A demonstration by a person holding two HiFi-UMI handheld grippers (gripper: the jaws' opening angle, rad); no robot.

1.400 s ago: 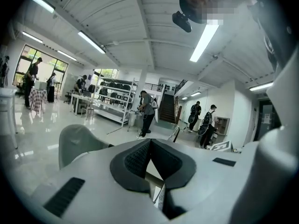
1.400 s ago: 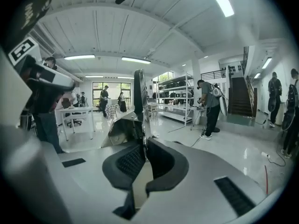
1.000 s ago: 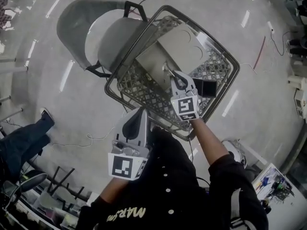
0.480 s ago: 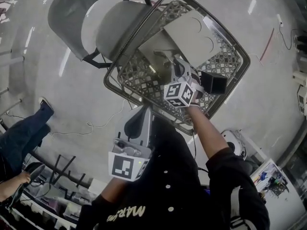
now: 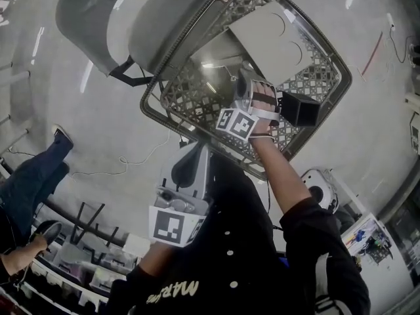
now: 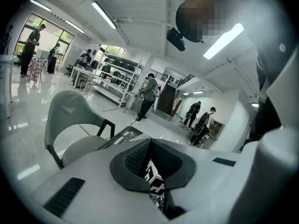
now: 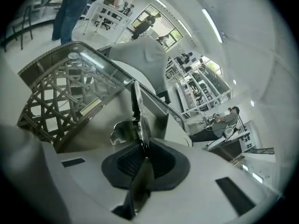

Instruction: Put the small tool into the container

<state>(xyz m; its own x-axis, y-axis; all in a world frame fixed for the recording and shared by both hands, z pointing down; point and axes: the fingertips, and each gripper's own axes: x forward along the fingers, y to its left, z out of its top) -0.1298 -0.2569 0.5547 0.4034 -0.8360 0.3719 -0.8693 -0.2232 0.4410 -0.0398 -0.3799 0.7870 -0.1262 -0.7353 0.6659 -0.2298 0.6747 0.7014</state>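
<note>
A thin, flat metal tool (image 7: 140,120) with a shiny curved head stands upright between the pads of my right gripper (image 7: 142,146). Those jaws are opening, though the pads still touch the tool. In the head view my right gripper (image 5: 244,87) reaches down inside the grey lattice basket (image 5: 157,113), which rests on a grey chair (image 5: 98,18). The tool itself is too small to make out there. The basket's lattice wall (image 7: 56,87) rises to the left in the right gripper view. My left gripper (image 5: 190,159) hangs back near my body, outside the basket, shut and empty (image 6: 150,141).
Inside the basket lie a pale flat box (image 5: 262,41) and a black box (image 5: 298,108). A person's leg and shoe (image 5: 33,182) are on the floor at left. A white round device (image 5: 321,189) sits on the floor at right. Cables trail across the shiny floor.
My right gripper has moved farther over and into the basket and has turned, so its marker cube now faces differently. The left gripper has stayed put.
</note>
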